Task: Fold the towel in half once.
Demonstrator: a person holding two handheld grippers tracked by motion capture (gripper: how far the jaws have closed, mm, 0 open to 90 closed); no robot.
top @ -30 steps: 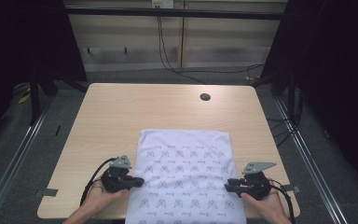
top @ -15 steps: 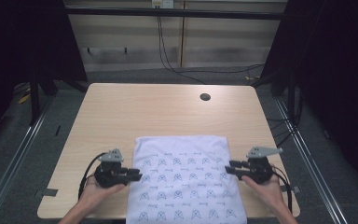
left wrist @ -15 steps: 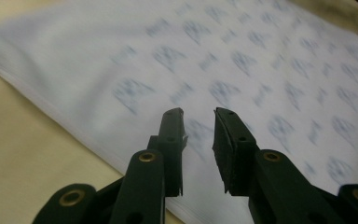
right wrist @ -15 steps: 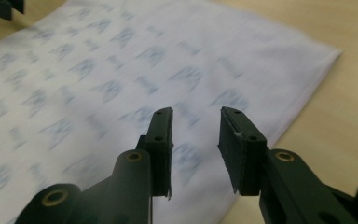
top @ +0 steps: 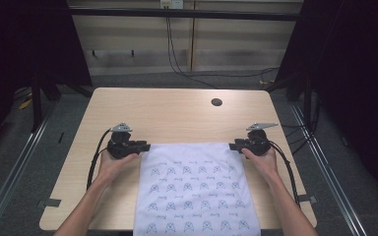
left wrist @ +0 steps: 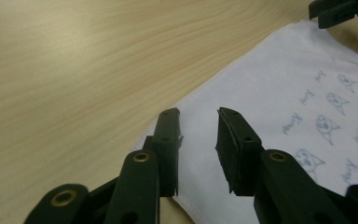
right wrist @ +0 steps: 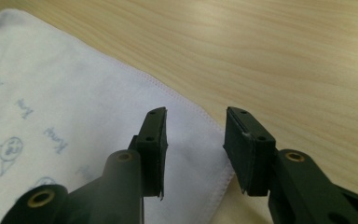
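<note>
Near edge, bottom centre of the high view: the cloth [top: 194,189], white with a small blue print, hung over the desk [top: 167,115] edge and ran up to mid-frame. Its long axis ran bottom to top of the frame, with the short far edge lying left to right.

At that far edge, the left gripper [top: 139,146] sat at the far left corner and the right gripper [top: 237,146] at the far right corner. In the left gripper view the fingers [left wrist: 168,140] stood apart over the corner hem, nothing between them. In the right gripper view the fingers [right wrist: 151,140] were likewise apart above the stitched corner.

Judgement: spreading or placing step, with the corners free of the fingers. Next move likely calls for either closing on both corners together or lifting clear without dragging the hem.

Farther up: bare desk and a dark round hole [top: 216,102].
</note>
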